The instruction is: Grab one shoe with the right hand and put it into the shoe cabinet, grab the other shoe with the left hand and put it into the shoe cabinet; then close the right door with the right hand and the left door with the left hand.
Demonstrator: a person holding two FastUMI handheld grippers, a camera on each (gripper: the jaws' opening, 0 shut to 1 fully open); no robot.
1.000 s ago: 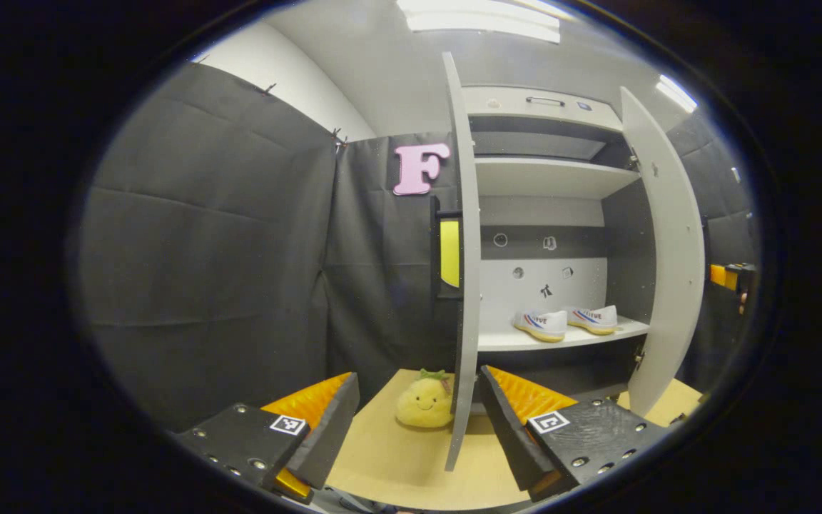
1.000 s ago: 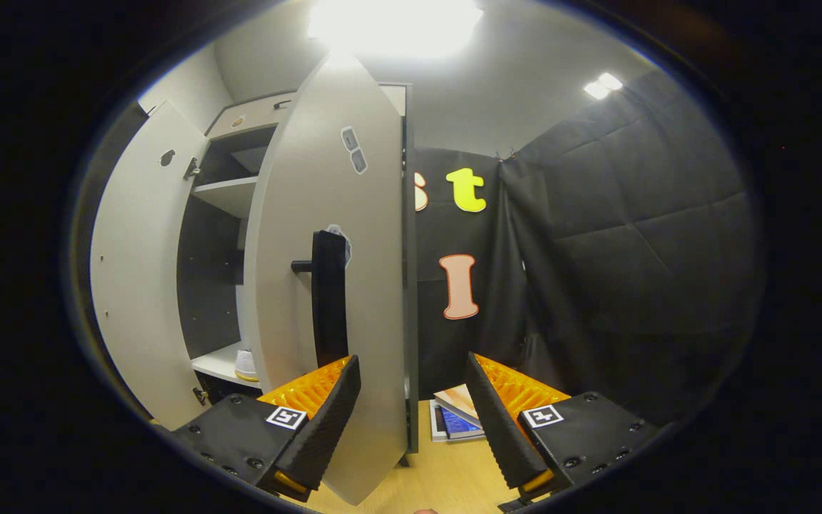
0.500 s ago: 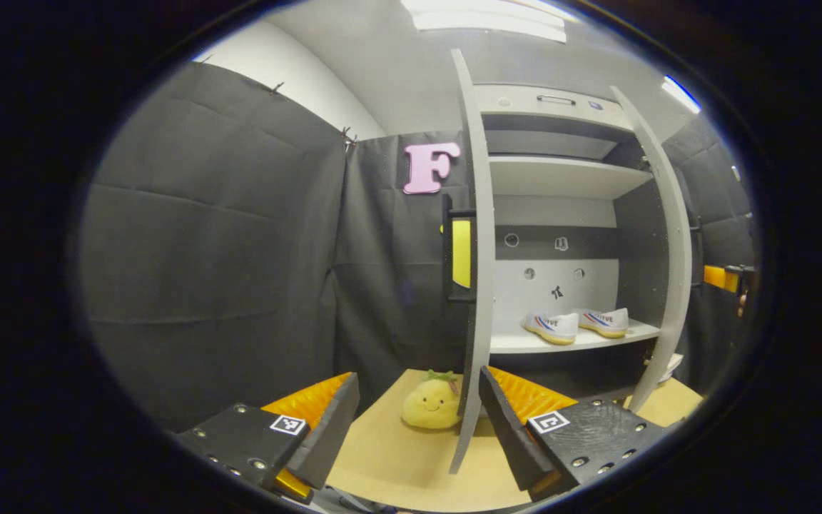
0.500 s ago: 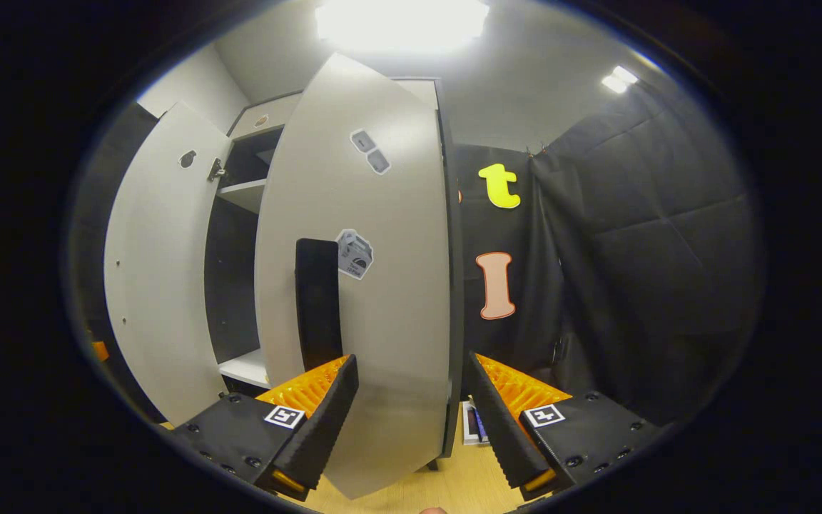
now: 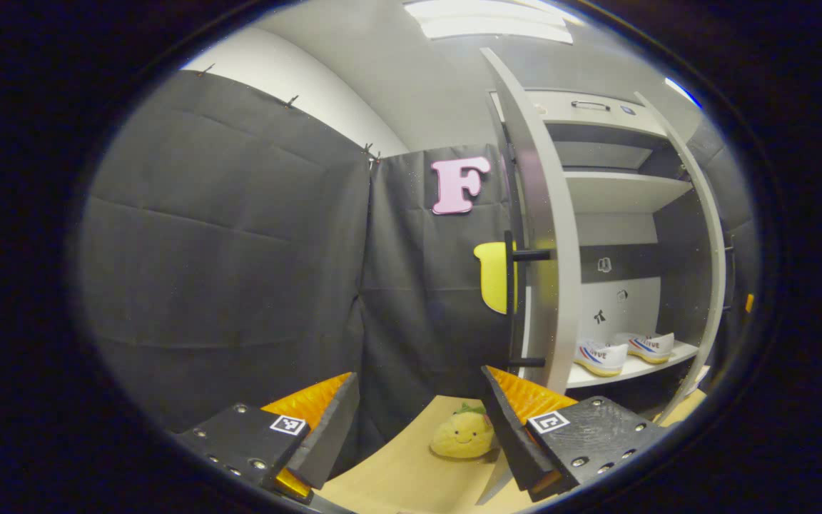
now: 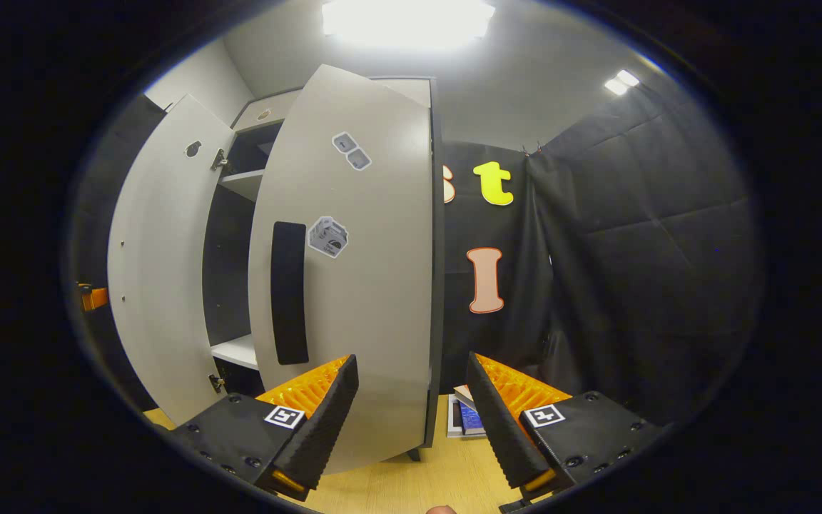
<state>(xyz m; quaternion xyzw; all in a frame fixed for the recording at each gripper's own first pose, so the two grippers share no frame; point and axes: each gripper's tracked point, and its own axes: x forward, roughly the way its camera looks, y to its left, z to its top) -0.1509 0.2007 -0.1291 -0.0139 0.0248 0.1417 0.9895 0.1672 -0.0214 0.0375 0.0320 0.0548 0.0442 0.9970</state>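
Note:
In the left gripper view, two white shoes (image 5: 600, 355) with striped sides and yellow soles sit side by side on the shoe cabinet's lower shelf (image 5: 639, 370). The left door (image 5: 543, 235) stands nearly edge-on, its black handle (image 5: 514, 307) facing my side. My left gripper (image 5: 418, 421) is open and empty, low and just left of that door. In the right gripper view, the right door (image 6: 368, 285) is swung most of the way toward the cabinet, outer face and black handle (image 6: 290, 293) toward me. My right gripper (image 6: 411, 410) is open right in front of its lower part.
A yellow plush toy (image 5: 462, 437) sits on the wooden floor (image 5: 397, 475) by the left door's foot. Books (image 6: 464, 417) lie on the floor right of the cabinet. Black cloth walls close in on both sides. The left door (image 6: 161, 264) is still wide open.
The right door has swung further toward the cabinet, narrowing the gap. My left gripper has shifted to the left door's outer side, so the handle now shows and less of the shelves.

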